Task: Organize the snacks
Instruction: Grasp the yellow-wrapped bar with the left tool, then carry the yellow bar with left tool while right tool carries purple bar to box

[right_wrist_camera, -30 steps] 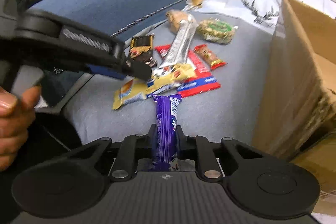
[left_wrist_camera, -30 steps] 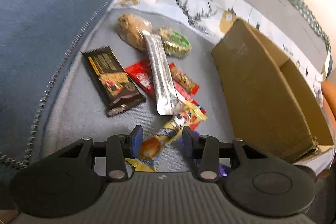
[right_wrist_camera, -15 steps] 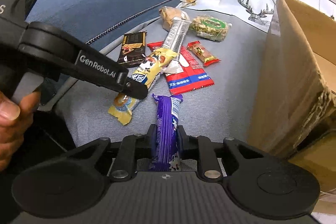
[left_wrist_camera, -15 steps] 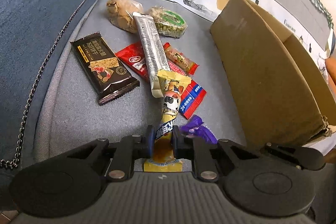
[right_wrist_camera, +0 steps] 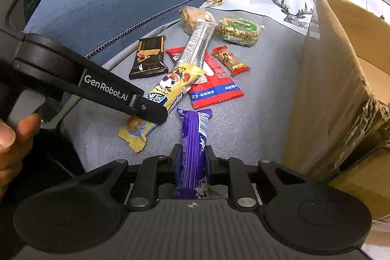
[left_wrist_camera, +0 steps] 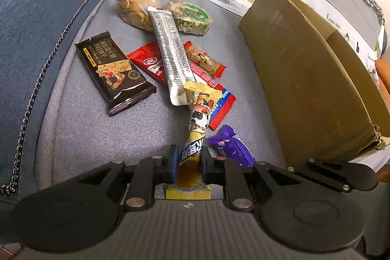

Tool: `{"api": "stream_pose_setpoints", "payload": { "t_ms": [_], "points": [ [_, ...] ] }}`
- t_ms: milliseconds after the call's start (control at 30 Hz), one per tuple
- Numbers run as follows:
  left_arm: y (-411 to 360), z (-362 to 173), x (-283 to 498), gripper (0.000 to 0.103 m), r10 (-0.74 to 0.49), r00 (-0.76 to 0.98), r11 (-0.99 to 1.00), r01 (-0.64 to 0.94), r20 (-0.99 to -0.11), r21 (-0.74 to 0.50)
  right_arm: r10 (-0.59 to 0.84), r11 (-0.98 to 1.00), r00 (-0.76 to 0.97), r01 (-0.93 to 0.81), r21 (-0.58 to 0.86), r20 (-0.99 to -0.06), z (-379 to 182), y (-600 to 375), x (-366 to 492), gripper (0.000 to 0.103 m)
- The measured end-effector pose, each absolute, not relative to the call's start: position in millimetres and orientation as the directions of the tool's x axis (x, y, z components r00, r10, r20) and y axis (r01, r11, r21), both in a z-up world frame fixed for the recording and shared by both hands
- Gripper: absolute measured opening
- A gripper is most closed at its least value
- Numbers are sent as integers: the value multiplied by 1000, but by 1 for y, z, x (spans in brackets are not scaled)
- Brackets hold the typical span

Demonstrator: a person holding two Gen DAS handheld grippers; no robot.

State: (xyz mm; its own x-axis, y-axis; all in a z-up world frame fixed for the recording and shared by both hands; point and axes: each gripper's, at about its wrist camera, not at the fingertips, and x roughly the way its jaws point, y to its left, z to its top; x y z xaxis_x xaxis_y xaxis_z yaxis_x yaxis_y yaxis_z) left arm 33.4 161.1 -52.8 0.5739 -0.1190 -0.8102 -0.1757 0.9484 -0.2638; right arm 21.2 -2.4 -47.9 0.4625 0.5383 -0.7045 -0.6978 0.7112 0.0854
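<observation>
While left gripper clamps the yellow cartoon-print snack bar and right gripper the purple foil bar, pickup looks complete; next, carry both to the brown cardboard box.

Left tool jaws closed onto yellow snack bar

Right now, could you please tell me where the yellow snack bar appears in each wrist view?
Left wrist: yellow bar bottom centre, clamped in the left gripper.
Right wrist: left of centre, beside the purple bar.
Shared landmark: cardboard box at right.
</observation>
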Motion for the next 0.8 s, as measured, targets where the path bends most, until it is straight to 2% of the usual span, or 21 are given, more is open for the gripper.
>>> {"api": "stream_pose_setpoints", "payload": {
  "t_ms": [133, 400, 800],
  "points": [
    [157, -50, 31, 18, -108, 587, 956, -161, -802, -247, 546, 704, 463, -706, 82, -699, -48, -4, 20, 18],
    [156, -30, 4, 18, -128, 678, 948, -132, -724, -290, 552, 710, 516, -702, 45, -654, -32, -11, 7, 18],
    [151, -4, -29, 18, -157, 780, 938, -74, -606, -338, 578, 733, 611, -680, 14, -540, 10, -37, -15, 18]
  ]
}}
